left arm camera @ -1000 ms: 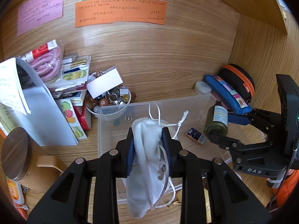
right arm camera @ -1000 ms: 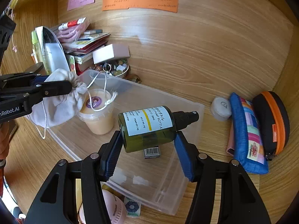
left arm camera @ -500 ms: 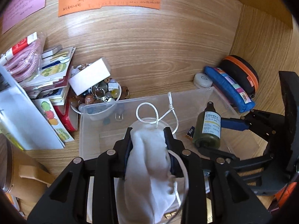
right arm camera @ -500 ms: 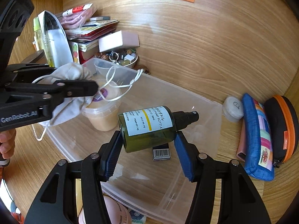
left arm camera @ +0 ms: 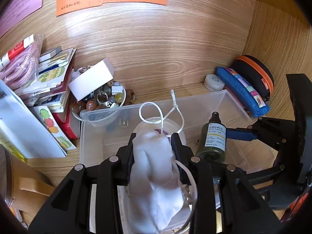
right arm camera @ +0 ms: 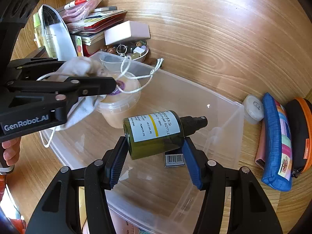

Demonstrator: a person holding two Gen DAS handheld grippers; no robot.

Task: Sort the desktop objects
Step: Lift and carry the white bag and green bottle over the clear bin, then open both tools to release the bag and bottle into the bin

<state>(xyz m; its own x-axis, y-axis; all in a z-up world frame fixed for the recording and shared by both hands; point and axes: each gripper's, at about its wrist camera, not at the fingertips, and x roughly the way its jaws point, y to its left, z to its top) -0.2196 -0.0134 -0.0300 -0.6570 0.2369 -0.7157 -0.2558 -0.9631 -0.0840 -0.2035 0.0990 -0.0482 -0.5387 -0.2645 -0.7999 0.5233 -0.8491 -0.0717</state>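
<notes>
My left gripper [left arm camera: 154, 146] is shut on a white drawstring pouch [left arm camera: 156, 175] and holds it over the left part of a clear plastic bin [left arm camera: 224, 97]. The pouch [right arm camera: 78, 68] hangs above a lidded tub of beige cream [right arm camera: 120, 105] inside the bin [right arm camera: 224, 120]. My right gripper [right arm camera: 154, 154] is shut on a green pump bottle [right arm camera: 154, 132] lying sideways, above the bin's middle. The bottle also shows in the left wrist view [left arm camera: 212, 138]. A small dark barcode box [right arm camera: 174, 159] lies on the bin floor.
A bowl of beads and keys [left arm camera: 105, 101] with a white box [left arm camera: 91, 81] stands behind the bin. Books and packets [left arm camera: 48, 81] are stacked at the left. A round white case [right arm camera: 253, 107], a blue pouch [right arm camera: 276, 142] and a black-orange case [right arm camera: 300, 132] lie at the right.
Both grippers have moved forward and lower over the bin. The pouch now hangs over the cream tub, and the bottle is further inside the bin's outline.
</notes>
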